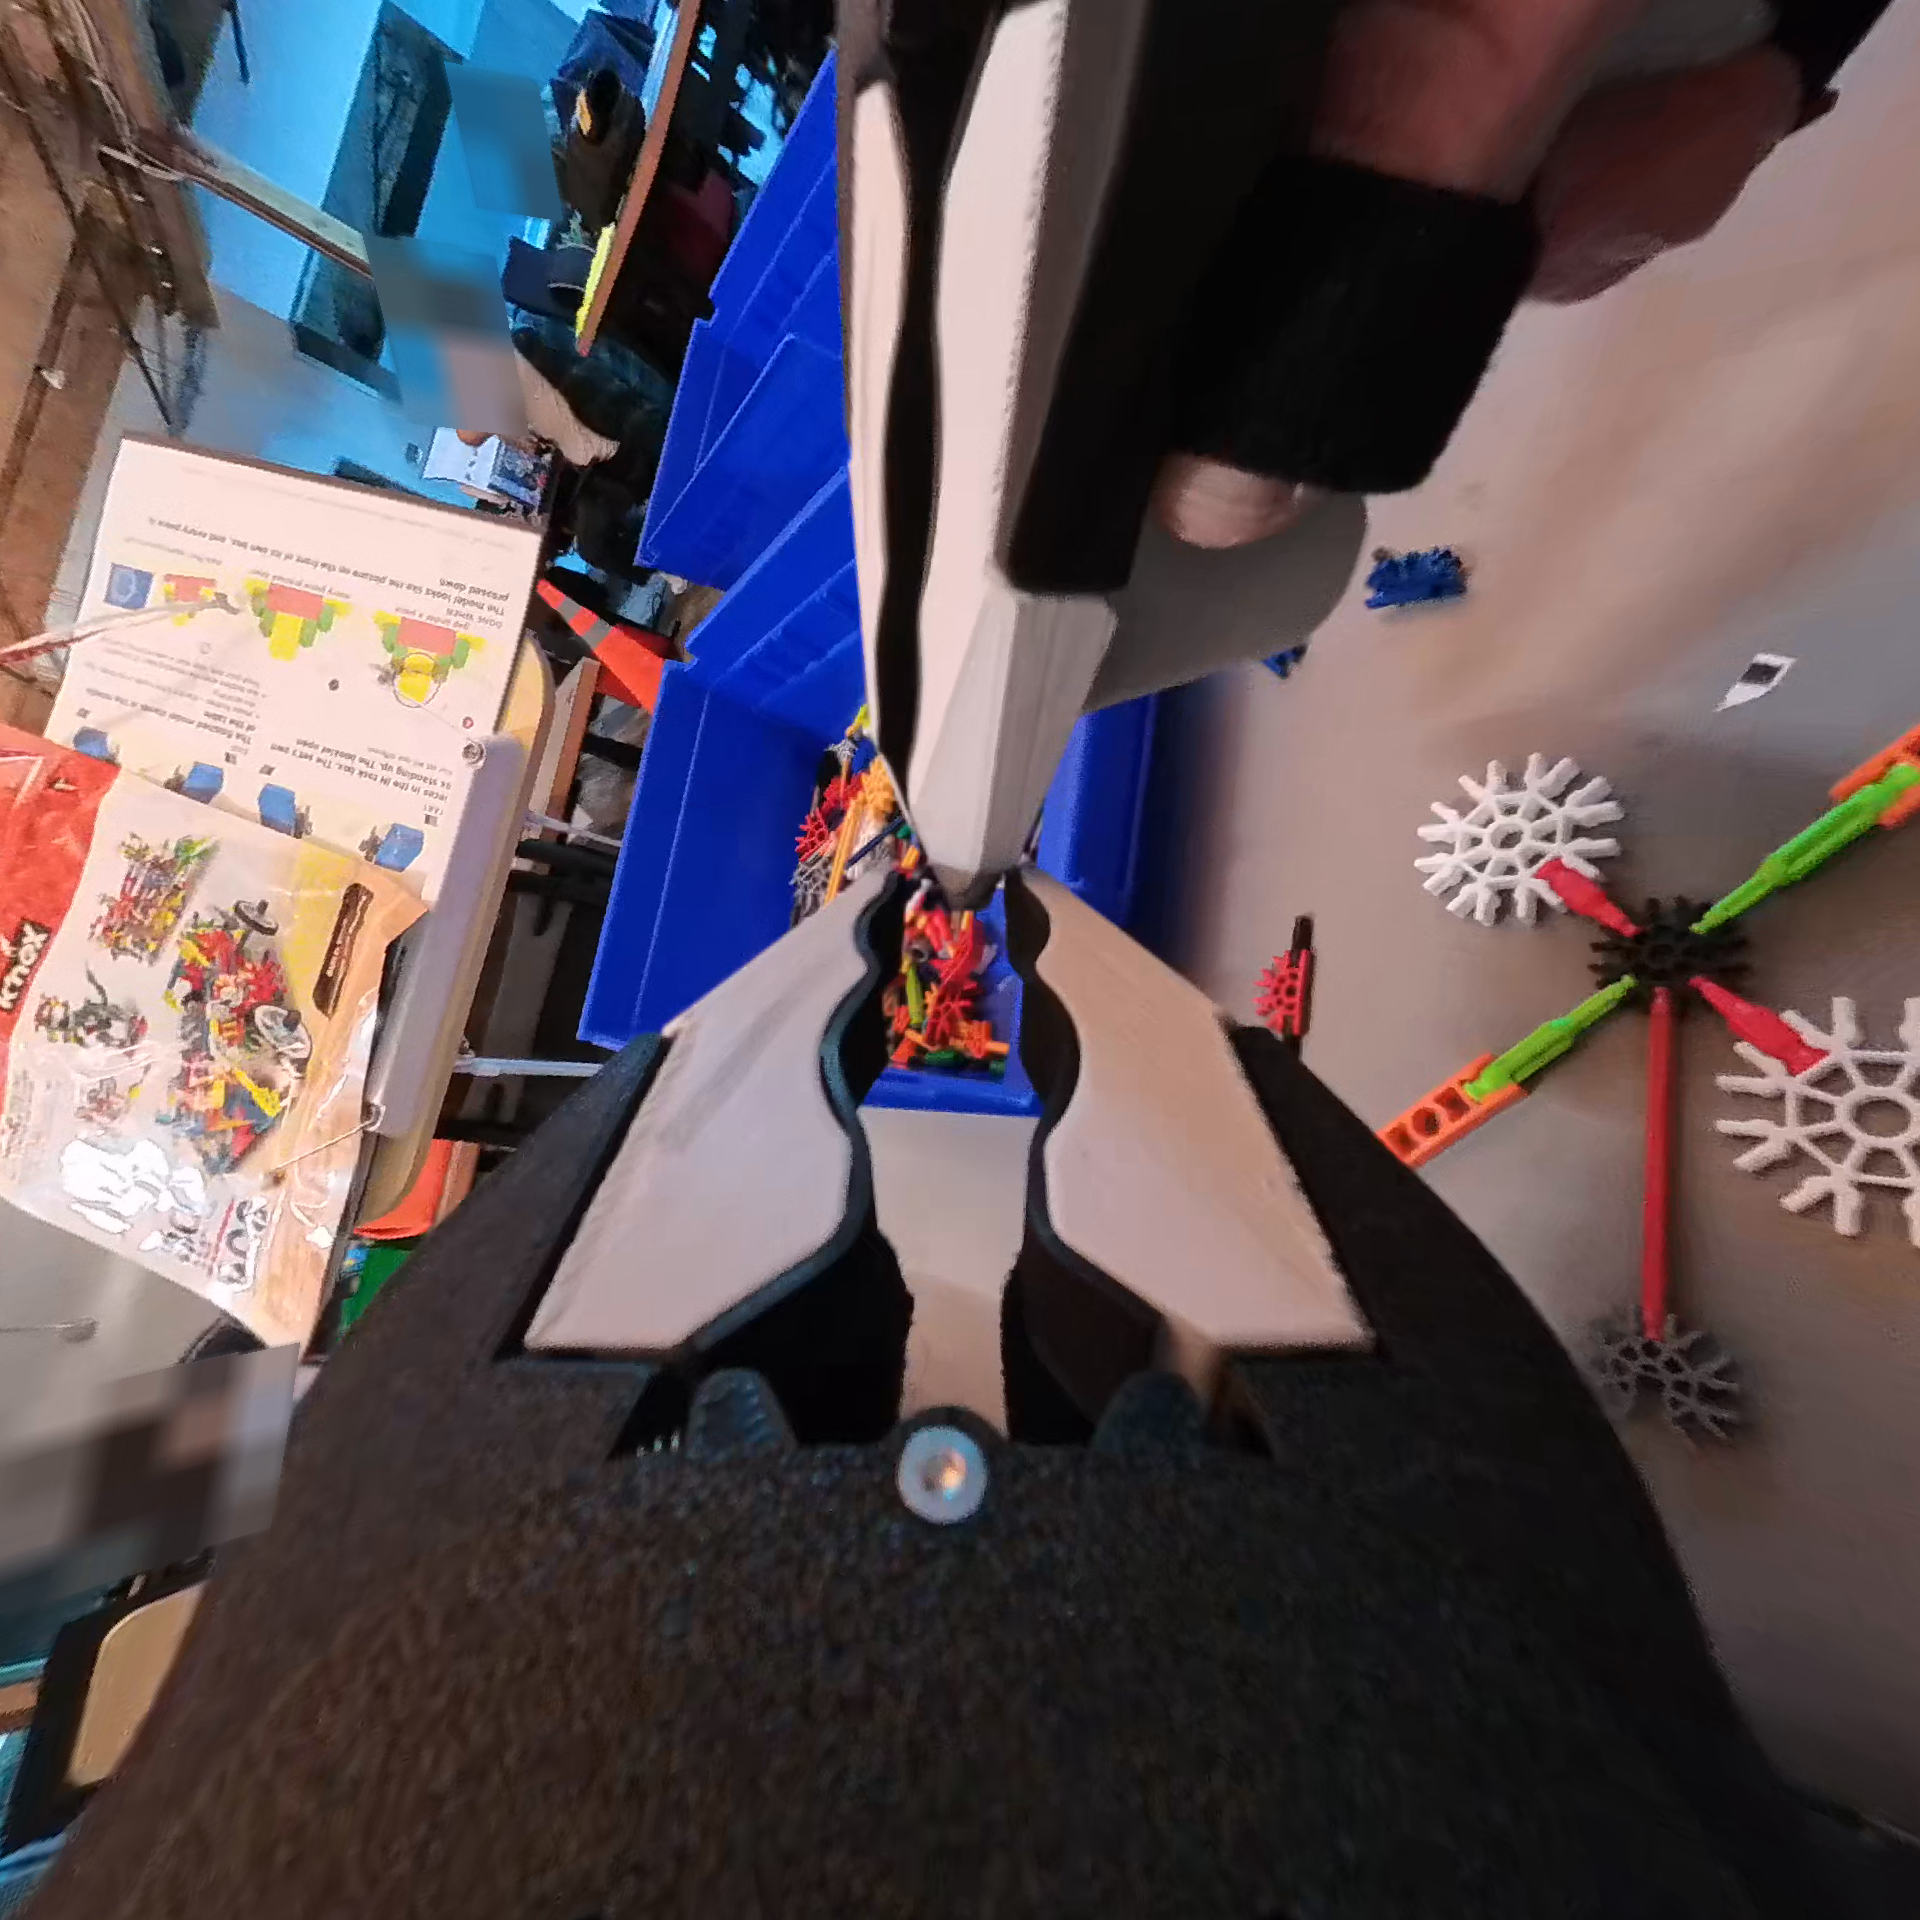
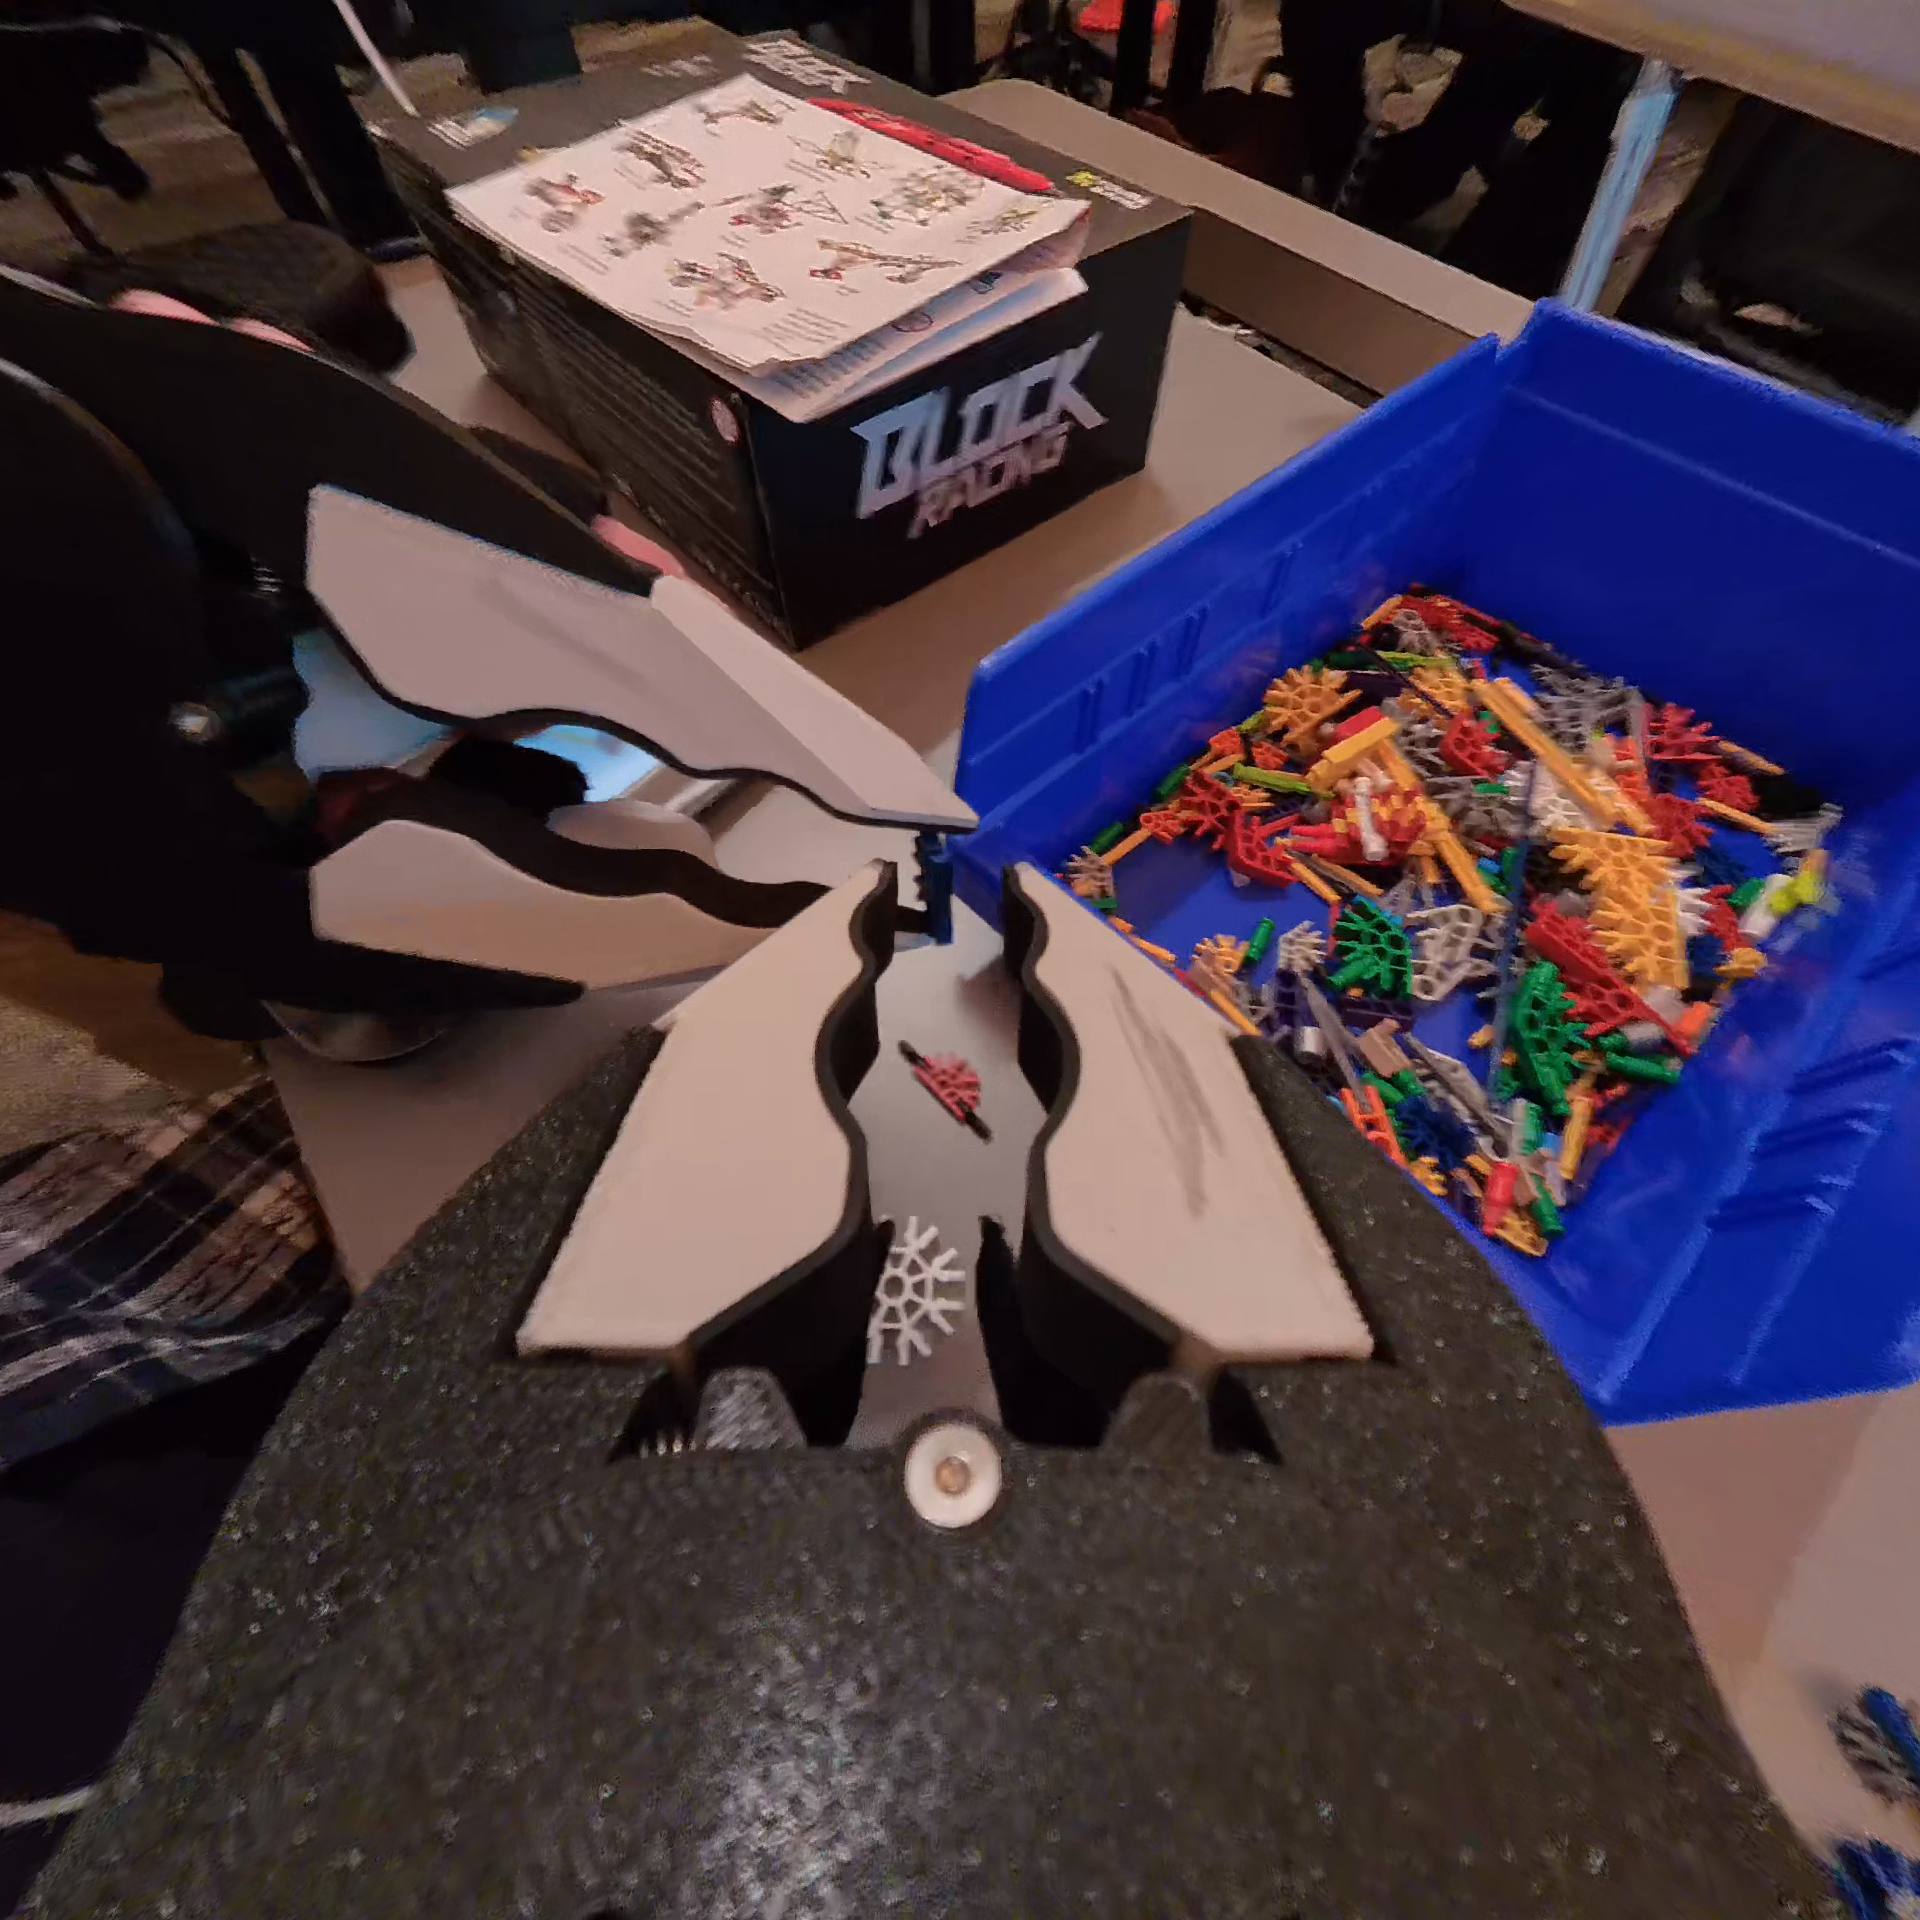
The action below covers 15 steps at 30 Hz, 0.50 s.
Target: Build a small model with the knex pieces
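Note:
My left gripper reaches in from the left in the right wrist view and is shut on a small blue piece, held upright at the corner of the blue bin. In the left wrist view the blue piece is hidden behind my right gripper's tip, which comes down from above with a hand on it. My right gripper is open, with its fingertips on either side of the blue piece and a gap on the right side.
The bin holds several loose coloured rods and connectors. A red connector and a white snowflake lie on the table below. A built assembly with a black hub lies to the right. A black box topped with a booklet stands behind. Both grippers' tips are close together, under 4 cm apart.

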Tool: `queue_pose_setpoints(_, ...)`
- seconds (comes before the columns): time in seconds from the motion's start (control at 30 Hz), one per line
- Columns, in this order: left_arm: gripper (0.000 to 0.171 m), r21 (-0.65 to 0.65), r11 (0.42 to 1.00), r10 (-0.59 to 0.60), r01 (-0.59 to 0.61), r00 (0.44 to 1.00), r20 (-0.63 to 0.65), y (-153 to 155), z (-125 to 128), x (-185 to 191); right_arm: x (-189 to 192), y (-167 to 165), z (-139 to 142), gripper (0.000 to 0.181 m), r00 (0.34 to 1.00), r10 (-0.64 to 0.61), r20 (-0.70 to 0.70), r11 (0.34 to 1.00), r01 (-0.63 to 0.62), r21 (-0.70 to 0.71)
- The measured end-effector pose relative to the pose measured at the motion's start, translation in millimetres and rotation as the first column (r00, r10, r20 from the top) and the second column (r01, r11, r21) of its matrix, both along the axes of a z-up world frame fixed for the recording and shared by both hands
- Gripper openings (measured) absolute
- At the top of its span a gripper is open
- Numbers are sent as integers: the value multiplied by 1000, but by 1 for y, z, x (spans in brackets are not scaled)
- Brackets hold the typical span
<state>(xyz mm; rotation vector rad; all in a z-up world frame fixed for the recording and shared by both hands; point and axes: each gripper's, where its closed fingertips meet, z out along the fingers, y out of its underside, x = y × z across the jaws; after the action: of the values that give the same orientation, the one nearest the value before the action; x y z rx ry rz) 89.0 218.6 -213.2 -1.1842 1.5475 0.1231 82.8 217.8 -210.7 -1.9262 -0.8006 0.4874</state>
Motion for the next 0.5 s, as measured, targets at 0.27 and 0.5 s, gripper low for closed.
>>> queue_pose_setpoints(0.27,18,-58,998,-40,40,999,2,-9,-7,7,-1,-7,-8,3,998,53,23,998,-53,-19)
queue_pose_setpoints(0.5,15,-268,962,-90,51,986,-139,-17,-47,-3,13,-21,-53,3,979,197,44,943,-177,-284)
